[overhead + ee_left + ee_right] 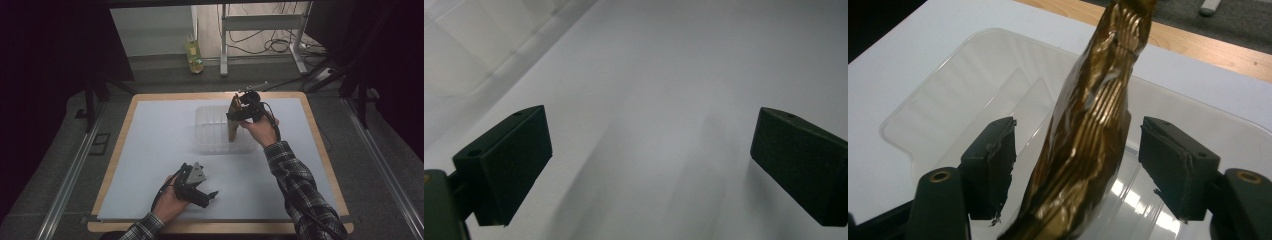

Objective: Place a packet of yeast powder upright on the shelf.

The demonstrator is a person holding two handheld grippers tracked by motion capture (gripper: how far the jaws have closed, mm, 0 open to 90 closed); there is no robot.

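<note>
Gold foil, a crinkled packet (pixel 1088 135), stood between the right gripper (pixel 1080 165)'s jaws, which were parted with gaps on both sides, gripping nothing. It hung over the clear plastic container (pixel 210 131) at the mat's twelve o'clock. Unclamped, the packet could topple against the container's rim. The left gripper (pixel 206 196), at six o'clock, was wide open and empty on the white mat (pixel 150 150).

My tongs' jaws are black; the crinkled wrapper (pixel 1088 135) is gold, the tub (pixel 948 105) clear, my sleeve (pixel 295 175) plaid, the sheet (pixel 165 150) white.
</note>
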